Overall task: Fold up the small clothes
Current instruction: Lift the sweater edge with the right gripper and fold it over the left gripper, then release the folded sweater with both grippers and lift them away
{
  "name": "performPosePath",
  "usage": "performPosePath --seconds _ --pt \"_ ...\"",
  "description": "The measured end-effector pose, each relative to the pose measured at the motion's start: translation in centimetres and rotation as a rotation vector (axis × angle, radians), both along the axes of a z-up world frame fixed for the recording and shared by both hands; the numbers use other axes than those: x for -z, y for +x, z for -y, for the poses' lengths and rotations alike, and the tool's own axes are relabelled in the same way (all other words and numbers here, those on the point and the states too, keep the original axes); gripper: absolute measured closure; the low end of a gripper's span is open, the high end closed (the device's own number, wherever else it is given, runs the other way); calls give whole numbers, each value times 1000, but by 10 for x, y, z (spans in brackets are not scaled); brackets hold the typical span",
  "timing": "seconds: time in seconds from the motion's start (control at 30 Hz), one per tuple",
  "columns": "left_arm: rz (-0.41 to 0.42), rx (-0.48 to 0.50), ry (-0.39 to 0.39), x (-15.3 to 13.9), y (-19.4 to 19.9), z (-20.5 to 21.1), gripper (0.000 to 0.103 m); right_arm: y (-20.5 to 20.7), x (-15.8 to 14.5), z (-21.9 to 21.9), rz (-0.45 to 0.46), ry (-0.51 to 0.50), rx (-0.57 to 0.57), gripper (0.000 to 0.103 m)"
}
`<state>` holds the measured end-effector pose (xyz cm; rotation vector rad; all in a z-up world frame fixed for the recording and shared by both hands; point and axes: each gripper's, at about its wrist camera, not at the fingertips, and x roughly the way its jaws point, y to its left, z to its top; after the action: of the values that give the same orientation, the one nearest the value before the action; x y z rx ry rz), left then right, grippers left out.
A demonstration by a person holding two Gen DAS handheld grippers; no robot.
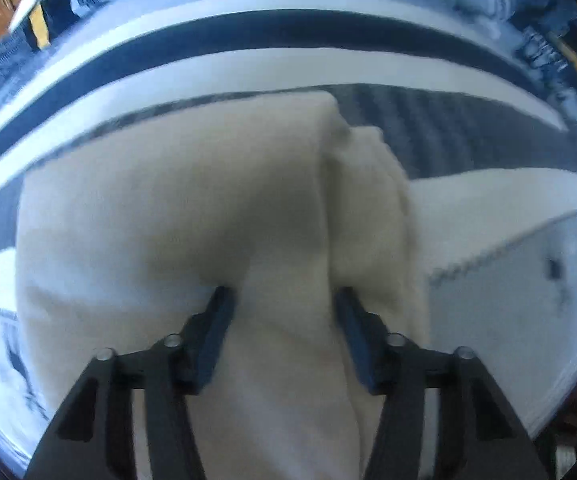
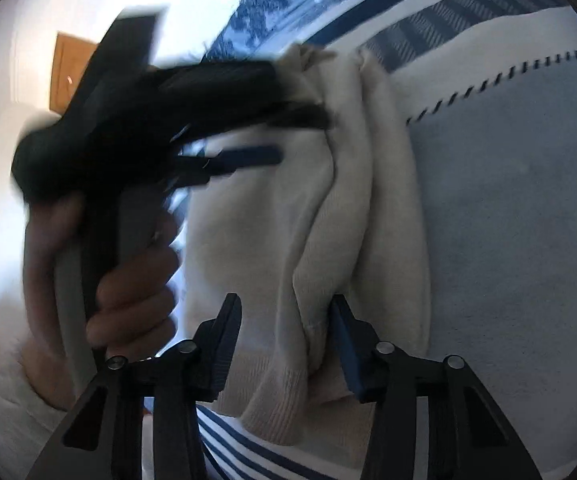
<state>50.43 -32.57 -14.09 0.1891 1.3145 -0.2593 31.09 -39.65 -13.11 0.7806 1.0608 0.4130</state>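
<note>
Only from the right wrist — a hand (image 2: 128,280); both hand-held grippers part-open over cream garment (image 1: 168,208).

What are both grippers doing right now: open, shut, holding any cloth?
Left gripper: open, fingers apart over the cream garment, nothing pinched.
Right gripper: open, a fold of the garment lies between the fingers, not clamped.
</note>
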Motion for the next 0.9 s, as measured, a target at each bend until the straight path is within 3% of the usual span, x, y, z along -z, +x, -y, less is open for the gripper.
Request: performPosePath --seconds 0.03,0.07,0.1,0.13,0.23,0.37,0.43,0.5,0.6,0.63,0.73,0.77,0.8,0.87,0.9 --pt "12 3 9 0 1 1 57 2 8 -3 -47 -26 2 93" --pt "23 9 21 -1 2 4 71 3 14 -3 -79 -30 3 93" --pt "28 20 18 -3 3 5 94 2 18 1 -100 -18 12 93" --pt "21 24 8 -4 5 6 98 1 18 5 -99 9 21 94" --pt "9 48 -26 -13 5 4 99 -3 7 14 -63 33 14 95" --pt "70 42 -175 -58 -10 3 99 -19 -6 26 -23 83 7 96" --pt "100 61 -208 -74 -15 15 99 -33 -14 35 2 97 7 96" --pt "91 81 -183 -65 -17 29 98 -45 -22 44 33 82 23 96" --pt "11 120 -28 -18 -2 49 94 -44 -10 50 -19 -3 45 96" --pt "-5 100 -15 -10 0 43 94 -41 -2 50 -45 -2 42 93" --pt "-23 5 -180 -24 -6 12 90 -36 18 45 -127 31 3 85" --pt "3 5 -229 -39 -13 0 76 -37 17 49 -126 21 11 79" --pt "34 11 -248 -50 -20 -9 52 -38 15 54 -112 16 27 73" --pt "125 4 -256 -76 -40 -38 34 -43 8 68 -80 42 66 25" --pt "162 -2 -251 -87 -54 -55 34 -46 6 76 -59 72 81 18"
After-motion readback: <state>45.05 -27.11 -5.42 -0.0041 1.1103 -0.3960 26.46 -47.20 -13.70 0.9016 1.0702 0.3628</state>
